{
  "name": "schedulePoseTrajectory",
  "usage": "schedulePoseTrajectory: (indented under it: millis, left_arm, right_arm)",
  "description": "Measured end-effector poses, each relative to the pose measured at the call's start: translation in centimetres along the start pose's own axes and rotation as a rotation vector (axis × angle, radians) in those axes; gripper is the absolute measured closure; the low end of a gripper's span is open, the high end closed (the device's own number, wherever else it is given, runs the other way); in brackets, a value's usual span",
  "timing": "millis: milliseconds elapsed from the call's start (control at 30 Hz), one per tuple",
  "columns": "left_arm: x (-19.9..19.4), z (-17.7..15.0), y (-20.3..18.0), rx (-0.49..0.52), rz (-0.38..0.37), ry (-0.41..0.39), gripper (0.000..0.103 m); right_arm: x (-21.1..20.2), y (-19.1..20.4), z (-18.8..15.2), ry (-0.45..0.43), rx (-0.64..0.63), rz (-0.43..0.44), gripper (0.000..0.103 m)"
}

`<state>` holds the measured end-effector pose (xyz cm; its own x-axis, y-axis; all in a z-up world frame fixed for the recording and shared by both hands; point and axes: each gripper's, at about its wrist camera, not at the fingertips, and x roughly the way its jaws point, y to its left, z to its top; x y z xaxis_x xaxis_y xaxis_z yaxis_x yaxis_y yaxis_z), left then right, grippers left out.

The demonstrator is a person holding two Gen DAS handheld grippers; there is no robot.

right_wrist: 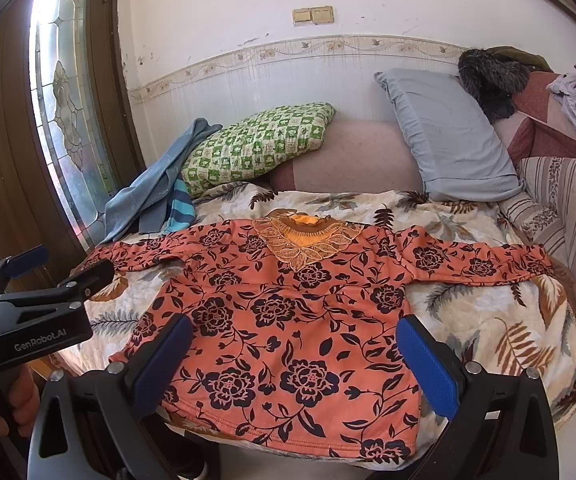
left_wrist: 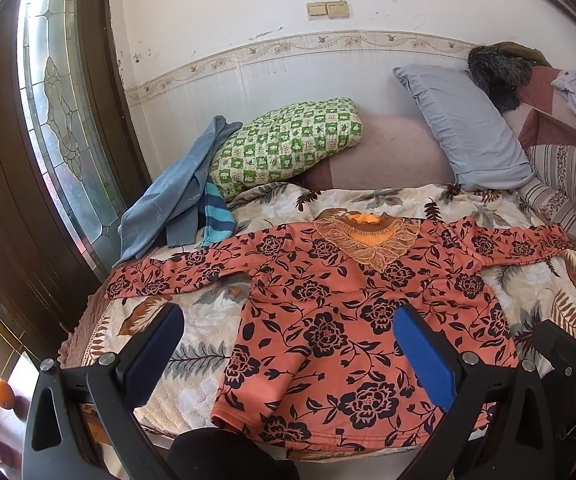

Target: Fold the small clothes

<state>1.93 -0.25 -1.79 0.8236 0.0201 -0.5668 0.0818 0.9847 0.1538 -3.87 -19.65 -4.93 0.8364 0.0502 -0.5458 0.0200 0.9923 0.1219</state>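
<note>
One orange shirt (left_wrist: 328,316) with dark flowers lies flat on the bed (left_wrist: 207,332), front up. Its two long sleeves are spread out, one to the left and one to the right. Its neck, with a lacy collar (left_wrist: 368,236), points to the far side. Its bottom edge is at the near edge of the bed.

There are two grippers. The left gripper (left_wrist: 288,360) hangs above the near left part of the shirt. Its two blue fingers (left_wrist: 424,356) are spread wide and hold nothing. The right gripper (right_wrist: 296,364) hangs above the near middle of the shirt. Its two blue fingers (right_wrist: 428,368) are spread wide too, and they hold nothing. In the right wrist view, a hand (right_wrist: 17,400) holds the left gripper at the left edge.

Far back on the bed are two pillows: one green checked pillow (left_wrist: 288,144) and one grey pillow (left_wrist: 464,128), which leans up to the right. A pile of blue clothes (left_wrist: 179,200) lies at the far left, touching the green pillow. One dark furry thing (left_wrist: 496,76) sits at the far right. One glass door (left_wrist: 55,112) stands on the left.
</note>
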Motion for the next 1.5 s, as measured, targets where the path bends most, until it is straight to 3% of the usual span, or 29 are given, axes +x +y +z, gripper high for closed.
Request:
schedulePoseTrajectory:
  millis: [933, 1133, 1300, 1500]
  left_arm:
    - [2.1, -0.6, 0.5, -0.013, 0.02, 0.05, 0.0]
    - [3.4, -0.5, 0.3, -0.015, -0.02, 0.073, 0.0]
    - [7.8, 0.0, -1.5, 0.001, -0.106, 0.142, 0.0]
    - [15.2, 1.2, -5.6, 0.044, -0.112, 0.218, 0.0]
  right_arm:
    - [1.9, -0.2, -0.4, 0.056, 0.019, -0.004, 0.0]
    - [2.8, -1.0, -0.4, 0.08, 0.034, 0.002, 0.0]
    - [4.6, -6.1, -0.3, 0.102, 0.123, -0.052, 0.0]
    - [7.3, -19.1, 0.1, 0.064, 0.358, -0.221, 0.0]
